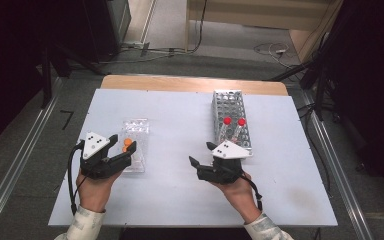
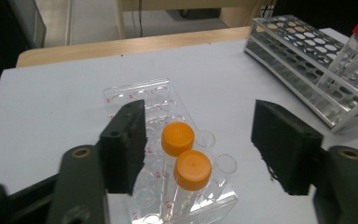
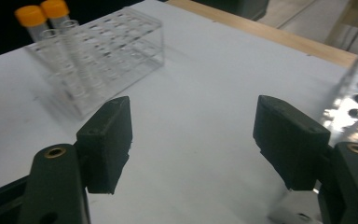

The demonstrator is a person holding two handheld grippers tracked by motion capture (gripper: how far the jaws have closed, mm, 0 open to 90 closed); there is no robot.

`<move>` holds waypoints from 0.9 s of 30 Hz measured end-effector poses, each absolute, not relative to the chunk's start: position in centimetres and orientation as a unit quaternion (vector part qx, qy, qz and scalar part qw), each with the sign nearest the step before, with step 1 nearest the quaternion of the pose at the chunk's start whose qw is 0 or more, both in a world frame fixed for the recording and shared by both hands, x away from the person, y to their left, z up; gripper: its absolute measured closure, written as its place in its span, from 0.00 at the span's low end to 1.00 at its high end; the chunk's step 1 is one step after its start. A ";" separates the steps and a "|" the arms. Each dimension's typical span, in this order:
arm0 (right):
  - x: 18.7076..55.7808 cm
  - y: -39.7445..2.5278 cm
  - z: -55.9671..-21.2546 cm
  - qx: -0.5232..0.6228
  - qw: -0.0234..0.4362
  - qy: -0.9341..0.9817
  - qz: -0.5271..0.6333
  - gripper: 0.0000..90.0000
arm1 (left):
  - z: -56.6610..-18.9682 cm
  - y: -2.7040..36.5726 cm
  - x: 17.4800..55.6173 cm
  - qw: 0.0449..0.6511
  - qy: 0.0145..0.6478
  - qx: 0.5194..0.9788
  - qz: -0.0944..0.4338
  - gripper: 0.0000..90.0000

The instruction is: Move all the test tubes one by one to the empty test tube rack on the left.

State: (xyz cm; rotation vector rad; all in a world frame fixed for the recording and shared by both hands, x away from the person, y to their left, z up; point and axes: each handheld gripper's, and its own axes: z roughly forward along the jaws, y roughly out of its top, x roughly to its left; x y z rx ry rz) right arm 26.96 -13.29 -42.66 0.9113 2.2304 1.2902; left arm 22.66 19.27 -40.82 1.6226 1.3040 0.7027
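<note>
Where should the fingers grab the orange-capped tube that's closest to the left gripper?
Probably just under the orange cap of the nearer tube, coming from above with the left gripper open. The tube stands upright in the clear rack, so only its top sticks out. The other orange-capped tube stands close behind it, so the fingers should close from the two free sides, not front and back.

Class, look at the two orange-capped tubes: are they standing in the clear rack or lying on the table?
Standing: both orange-capped tubes sit upright in the clear rack, caps up.
</note>
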 end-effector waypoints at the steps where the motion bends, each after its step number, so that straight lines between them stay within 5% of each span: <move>1: 27.2 -13.7 -42.6 0.332 0.211 0.796 0.460 0.29 | -40.9 19.3 22.7 0.457 0.531 0.655 0.282 0.34; 21: 31.6 -20.3 -42.8 0.446 0.271 0.739 0.426 0.30 | -41.0 19.2 22.8 0.461 0.530 0.654 0.280 0.30; 27: 33.0 -21.4 -43.8 0.466 0.282 0.731 0.411 0.38 | -41.1 19.0 22.8 0.460 0.530 0.655 0.281 0.30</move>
